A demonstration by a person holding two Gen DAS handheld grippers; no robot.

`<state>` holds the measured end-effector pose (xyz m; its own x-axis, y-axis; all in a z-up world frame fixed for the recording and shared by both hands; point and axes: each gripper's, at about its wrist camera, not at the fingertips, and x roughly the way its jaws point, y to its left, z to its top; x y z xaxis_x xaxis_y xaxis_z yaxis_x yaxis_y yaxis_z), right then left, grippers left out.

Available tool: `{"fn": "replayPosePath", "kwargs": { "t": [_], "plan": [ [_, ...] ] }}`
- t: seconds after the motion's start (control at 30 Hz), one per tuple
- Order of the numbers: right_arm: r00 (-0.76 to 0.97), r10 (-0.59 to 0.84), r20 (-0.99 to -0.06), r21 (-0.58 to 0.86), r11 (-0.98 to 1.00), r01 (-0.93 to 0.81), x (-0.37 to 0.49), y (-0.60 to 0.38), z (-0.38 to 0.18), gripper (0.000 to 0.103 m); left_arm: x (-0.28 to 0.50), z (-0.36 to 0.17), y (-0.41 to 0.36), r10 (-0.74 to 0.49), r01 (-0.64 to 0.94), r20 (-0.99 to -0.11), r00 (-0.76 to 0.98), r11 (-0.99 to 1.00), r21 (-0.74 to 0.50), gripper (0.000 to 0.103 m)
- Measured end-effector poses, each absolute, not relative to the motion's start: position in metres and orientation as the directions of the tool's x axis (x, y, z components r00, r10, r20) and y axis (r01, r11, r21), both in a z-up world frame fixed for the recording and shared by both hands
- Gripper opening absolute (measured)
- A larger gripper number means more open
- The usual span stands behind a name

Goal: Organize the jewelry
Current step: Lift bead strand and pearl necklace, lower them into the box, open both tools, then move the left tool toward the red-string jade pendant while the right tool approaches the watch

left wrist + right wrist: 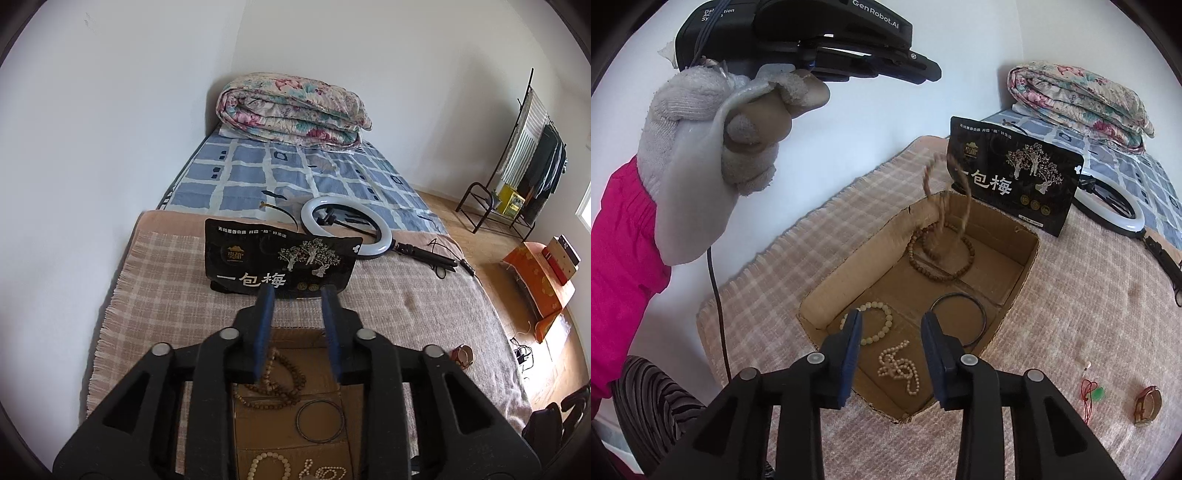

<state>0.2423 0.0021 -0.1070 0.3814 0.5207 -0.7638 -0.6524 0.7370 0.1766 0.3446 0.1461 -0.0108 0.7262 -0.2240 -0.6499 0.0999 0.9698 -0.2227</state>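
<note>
An open cardboard box (1023, 258) lies on the plaid blanket. In it are a brown bead strand (942, 254), a dark bangle (960, 321), a pale bead bracelet (875, 321) and a small cream bead strand (899, 365). A blurred brown bead strand (945, 192) hangs in mid-air over the box, below the left gripper (923, 70), which is open high above. In the left wrist view the left gripper (297, 295) is open over the beads (280, 384) and bangle (319, 421). My right gripper (892, 325) is open and empty at the box's near edge.
A black snack bag (1015, 181) stands behind the box. A watch (1147, 406) and a red-cord green pendant (1093, 395) lie on the blanket to the right. A ring light (347, 229) and a folded quilt (291, 110) lie further back. A wall is to the left.
</note>
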Motion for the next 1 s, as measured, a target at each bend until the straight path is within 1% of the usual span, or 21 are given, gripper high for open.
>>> {"fn": "replayPosePath", "kwargs": {
  "t": [0.07, 0.23, 0.3, 0.47, 0.57, 0.67, 0.87, 0.9, 1.0],
  "plan": [
    [0.394, 0.515, -0.762, 0.172, 0.746, -0.643, 0.242, -0.001, -0.107, 0.053, 0.343, -0.011, 0.147, -0.221, 0.094, -0.649, 0.728, 0.97, -0.224, 0.032],
    [0.409, 0.501, -0.763, 0.167, 0.763, -0.624, 0.242, -0.012, -0.106, 0.054, 0.34, -0.01, 0.147, -0.21, 0.085, -0.649, 0.731, 0.972, -0.219, 0.032],
    [0.417, 0.494, -0.763, 0.163, 0.772, -0.615, 0.242, -0.017, -0.105, 0.057, 0.337, -0.008, 0.147, -0.202, 0.08, -0.649, 0.733, 0.974, -0.213, 0.032],
    [0.441, 0.48, -0.758, 0.154, 0.789, -0.594, 0.237, -0.032, -0.099, 0.059, 0.33, -0.007, 0.145, -0.19, 0.075, -0.653, 0.733, 0.977, -0.2, 0.032],
    [0.46, 0.469, -0.754, 0.152, 0.806, -0.573, 0.234, -0.045, -0.095, 0.065, 0.324, -0.006, 0.142, -0.186, 0.076, -0.652, 0.735, 0.978, -0.193, 0.032],
    [0.477, 0.456, -0.751, 0.151, 0.822, -0.548, 0.23, -0.061, -0.092, 0.067, 0.315, -0.004, 0.137, -0.178, 0.076, -0.65, 0.739, 0.98, -0.182, 0.032],
    [0.525, 0.419, -0.74, 0.147, 0.863, -0.483, 0.224, -0.097, -0.083, 0.081, 0.297, -0.003, 0.119, -0.181, 0.095, -0.646, 0.742, 0.981, -0.167, 0.033],
    [0.534, 0.412, -0.738, 0.143, 0.869, -0.473, 0.223, -0.104, -0.081, 0.083, 0.295, -0.003, 0.116, -0.184, 0.098, -0.645, 0.742, 0.981, -0.167, 0.034],
    [0.556, 0.39, -0.734, 0.136, 0.887, -0.442, 0.219, -0.122, -0.077, 0.086, 0.285, -0.003, 0.106, -0.199, 0.115, -0.639, 0.743, 0.979, -0.17, 0.049]
  ]
}}
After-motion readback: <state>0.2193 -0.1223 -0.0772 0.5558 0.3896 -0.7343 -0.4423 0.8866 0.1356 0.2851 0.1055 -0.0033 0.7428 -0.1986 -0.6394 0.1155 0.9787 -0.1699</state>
